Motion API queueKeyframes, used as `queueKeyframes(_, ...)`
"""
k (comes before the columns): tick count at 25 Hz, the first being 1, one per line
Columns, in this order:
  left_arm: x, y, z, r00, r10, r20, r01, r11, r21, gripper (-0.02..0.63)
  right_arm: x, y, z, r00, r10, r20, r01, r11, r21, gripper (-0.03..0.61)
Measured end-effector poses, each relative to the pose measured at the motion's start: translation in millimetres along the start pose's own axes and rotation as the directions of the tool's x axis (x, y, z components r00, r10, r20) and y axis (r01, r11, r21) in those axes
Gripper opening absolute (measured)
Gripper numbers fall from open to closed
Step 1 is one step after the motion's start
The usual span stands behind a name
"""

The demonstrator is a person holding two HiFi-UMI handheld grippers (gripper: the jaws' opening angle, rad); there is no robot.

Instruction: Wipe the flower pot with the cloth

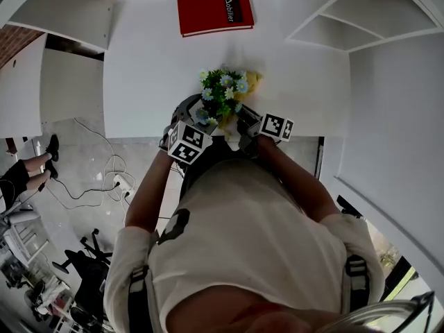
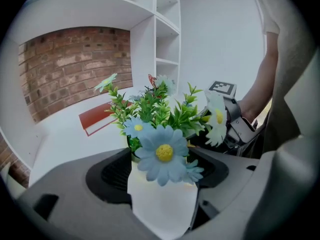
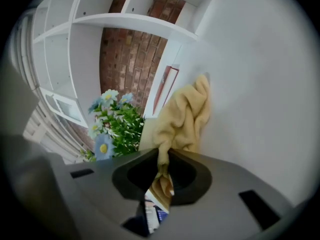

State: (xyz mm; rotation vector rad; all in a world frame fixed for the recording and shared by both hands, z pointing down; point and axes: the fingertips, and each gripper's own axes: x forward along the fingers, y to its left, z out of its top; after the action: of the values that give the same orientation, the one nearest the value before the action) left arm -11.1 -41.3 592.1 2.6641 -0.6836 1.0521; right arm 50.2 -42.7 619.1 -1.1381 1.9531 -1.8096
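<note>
We have the flower pot (image 2: pixel 162 206) at the near edge of the white table (image 1: pixel 152 61), and the two grippers flank it. The left gripper (image 2: pixel 162 173) is clamped on the pot. Its jaws press the white wall from both sides, and the blue and white flowers (image 1: pixel 223 92) rise just beyond them. The right gripper (image 3: pixel 162 176) has its jaws nearly together, pinching a fold of the yellow cloth (image 3: pixel 182 119). The rest of the cloth bunches out past the jaws, on the right of the flowers.

We judge that the wiping step itself is in hand: the pot is steadied and the cloth is brought up to its right side. The right gripper view shows the cloth lying just beside the pot's pale wall, but we cannot tell whether the two touch.

The next move calls for us to press the loose bunch flat against the wall below the leaves. Then we draw it across or around the wall while the left gripper holds firm. We should stay low, so the cloth does not snag the flowers. The red book (image 1: pixel 215 11) at the far side plays no part.
</note>
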Motion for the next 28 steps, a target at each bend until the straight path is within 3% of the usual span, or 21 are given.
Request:
queueKeyframes(8,-5.0,-6.9,-5.2,1.0,0.016,-0.024,-0.016,1.0,-0.008,0.351,6.2,-17.4,-1.3,0.989,-0.135,-0.067,0.129,0.988,-0.08,0.057)
queueKeyframes(12,-16.9,3.4,-5.7,1.0,0.015,-0.019,-0.016,0.999,-0.048,0.351,4.9,-20.8,-0.7,0.985,-0.152,-0.084,0.143,0.984,-0.102,0.057)
queueKeyframes(14,-19.4,13.4,-6.1,0.999,0.025,-0.027,-0.026,0.999,-0.027,0.351,1.7,-21.3,1.5,0.983,-0.162,-0.085,0.153,0.983,-0.103,0.057)
queueKeyframes(18,-6.4,14.0,-10.0,0.998,-0.022,-0.06,0.024,0.999,0.041,0.351,-2.7,5.9,8.0,0.995,-0.084,-0.061,0.08,0.995,-0.064,0.058)
queueKeyframes(23,-2.1,6.6,-6.3,1.0,-0.012,-0.025,0.012,1.0,0.014,0.351,-6.1,63.6,18.1,0.995,0.102,0.003,-0.102,0.995,-0.021,0.058)
queueKeyframes(28,-2.2,-4.8,-7.9,1.0,-0.006,-0.017,0.005,1.0,-0.026,0.351,-9.4,46.6,16.3,0.995,0.077,0.065,-0.077,0.997,-0.005,0.058)
